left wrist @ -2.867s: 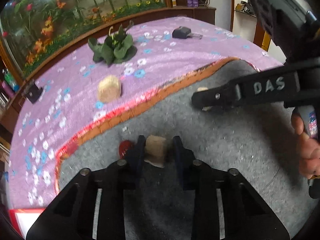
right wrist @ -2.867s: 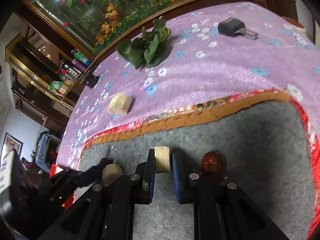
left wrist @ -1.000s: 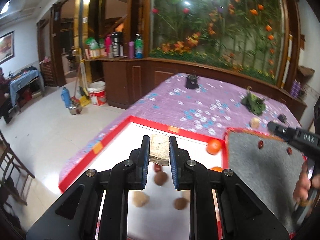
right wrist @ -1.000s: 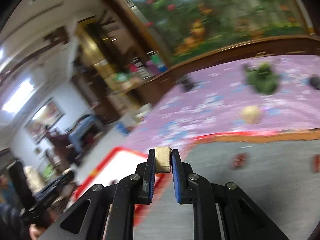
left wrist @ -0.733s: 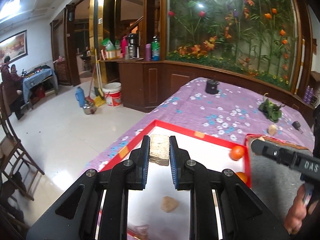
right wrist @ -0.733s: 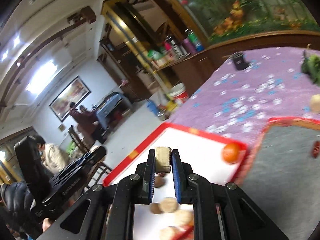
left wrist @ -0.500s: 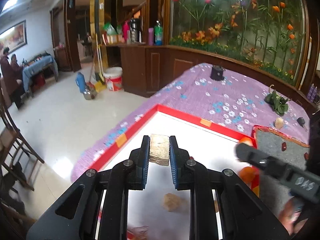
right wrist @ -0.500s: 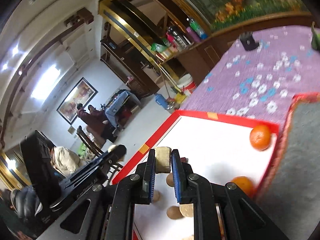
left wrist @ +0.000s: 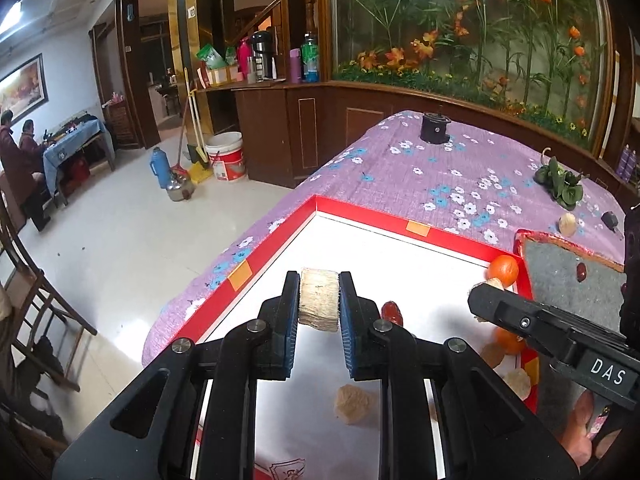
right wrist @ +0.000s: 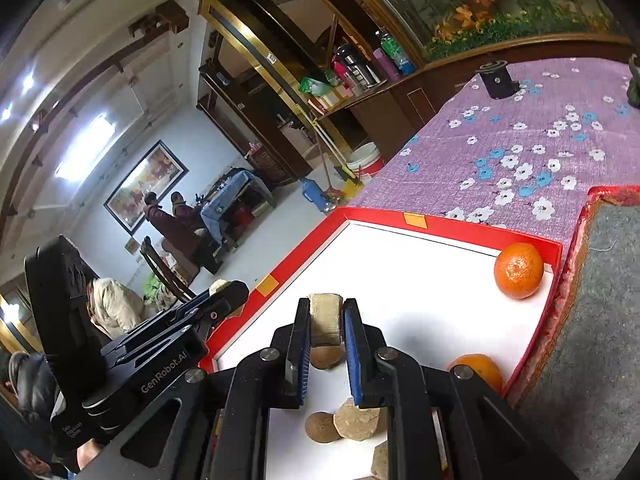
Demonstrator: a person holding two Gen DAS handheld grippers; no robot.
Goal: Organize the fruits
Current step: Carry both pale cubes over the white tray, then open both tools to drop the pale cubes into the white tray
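Note:
My left gripper is shut on a tan fibrous fruit chunk, held above the white floor of the red-rimmed tray. My right gripper is shut on a second tan chunk above the same tray. The tray holds two oranges, a red date, several tan chunks and round brown fruits. The right gripper's finger crosses the left wrist view at the right; the left gripper's body shows at the left of the right wrist view.
A grey mat with red dates lies right of the tray on the purple flowered tablecloth. Farther back are a tan chunk, a green leafy bunch and a black cup. The table edge drops off left of the tray.
Both grippers lifted their tan chunks off the grey mat and carried them left over the red tray. In the last half second both sank closer to the tray floor.

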